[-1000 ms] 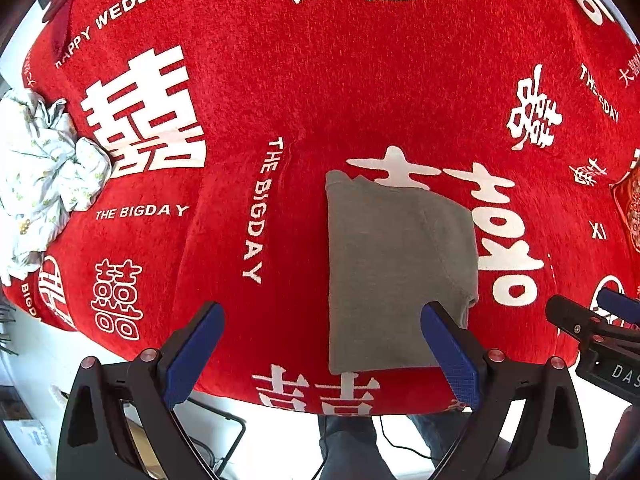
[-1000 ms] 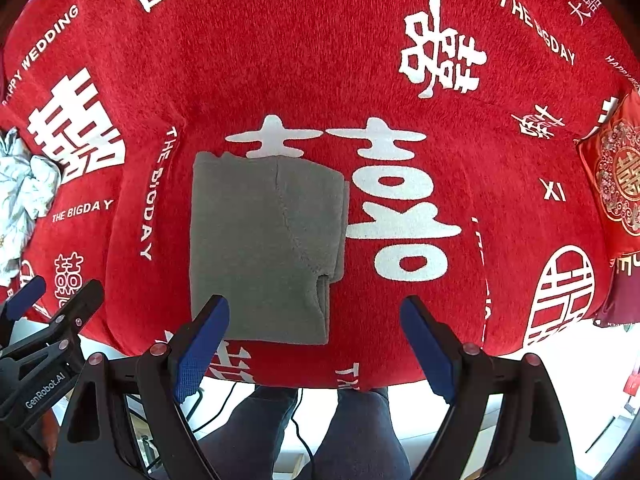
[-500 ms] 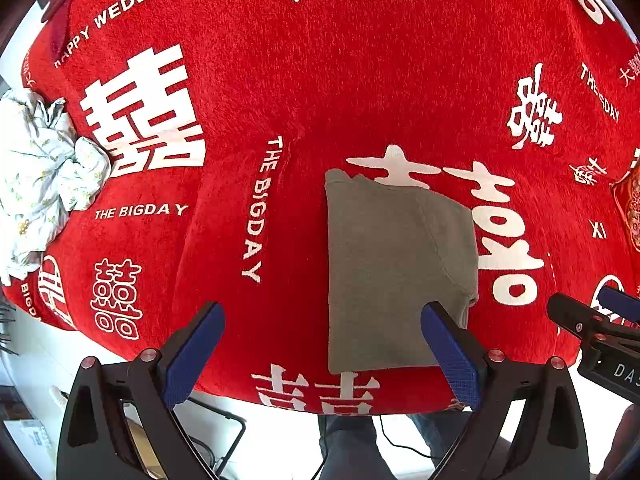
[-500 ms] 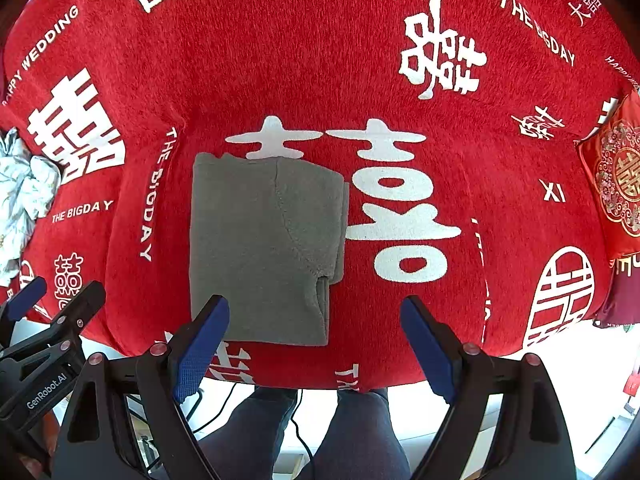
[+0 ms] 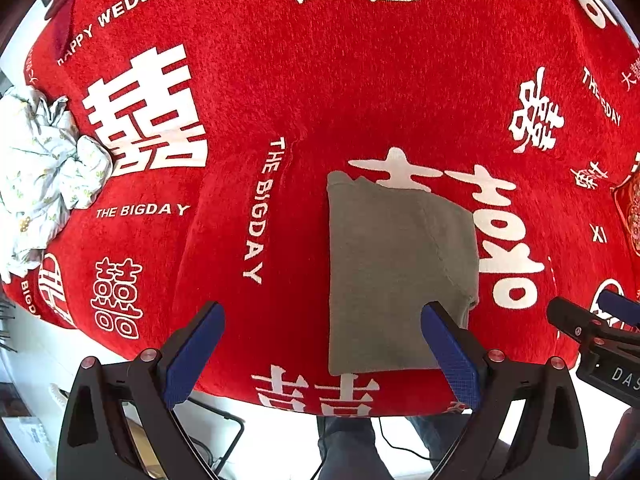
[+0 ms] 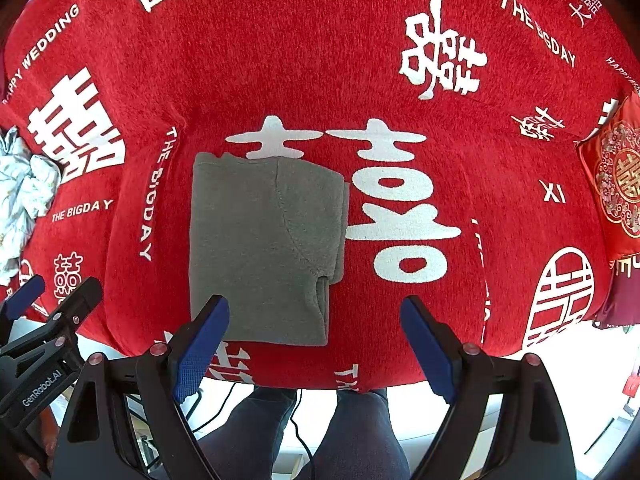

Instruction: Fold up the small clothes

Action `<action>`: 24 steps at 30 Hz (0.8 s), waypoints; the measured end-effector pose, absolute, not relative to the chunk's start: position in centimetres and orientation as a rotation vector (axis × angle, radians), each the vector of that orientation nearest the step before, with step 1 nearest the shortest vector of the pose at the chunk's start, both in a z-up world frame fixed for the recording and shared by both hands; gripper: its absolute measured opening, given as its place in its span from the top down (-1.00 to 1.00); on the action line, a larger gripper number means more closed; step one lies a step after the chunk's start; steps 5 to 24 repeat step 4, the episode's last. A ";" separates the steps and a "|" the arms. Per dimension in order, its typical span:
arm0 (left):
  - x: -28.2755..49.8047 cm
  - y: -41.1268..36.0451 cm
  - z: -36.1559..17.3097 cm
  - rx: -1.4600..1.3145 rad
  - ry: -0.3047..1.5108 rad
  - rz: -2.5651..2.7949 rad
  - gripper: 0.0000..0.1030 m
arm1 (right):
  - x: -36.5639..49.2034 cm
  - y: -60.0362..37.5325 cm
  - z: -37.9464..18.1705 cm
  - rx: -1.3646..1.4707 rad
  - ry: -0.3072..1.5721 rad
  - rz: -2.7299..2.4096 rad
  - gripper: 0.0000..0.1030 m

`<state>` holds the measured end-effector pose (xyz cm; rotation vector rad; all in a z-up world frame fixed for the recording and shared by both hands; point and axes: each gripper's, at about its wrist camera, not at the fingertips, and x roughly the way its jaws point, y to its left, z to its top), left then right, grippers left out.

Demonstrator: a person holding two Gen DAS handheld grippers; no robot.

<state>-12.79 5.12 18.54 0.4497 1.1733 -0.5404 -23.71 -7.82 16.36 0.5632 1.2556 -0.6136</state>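
Note:
A folded grey garment (image 5: 396, 276) (image 6: 264, 248) lies flat on the red table cover (image 5: 320, 80) (image 6: 320, 60), near its front edge. My left gripper (image 5: 322, 320) hovers above that edge, open and empty, with its right pad over the garment's lower right corner. Wide open too, my right gripper (image 6: 316, 318) holds nothing; its left pad overlaps the garment's lower left part in view. Both point steeply down. Each gripper shows at the other view's side edge.
A crumpled white patterned cloth (image 5: 40, 176) (image 6: 20, 192) lies at the table's left edge. A red embroidered cushion (image 6: 618, 184) sits at the right edge. A person's legs (image 6: 304, 428) and cables show below the front edge.

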 end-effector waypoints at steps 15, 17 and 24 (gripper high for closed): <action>-13.1 5.2 18.5 0.451 1.166 -0.554 -0.92 | -23.7 -7.9 16.4 0.561 1.256 -0.612 -0.74; -13.1 5.2 18.5 0.451 1.166 -0.554 -0.92 | -23.7 -7.9 16.4 0.561 1.256 -0.612 -0.74; -13.1 5.2 18.5 0.451 1.166 -0.554 -0.92 | -23.7 -7.9 16.4 0.561 1.256 -0.612 -0.74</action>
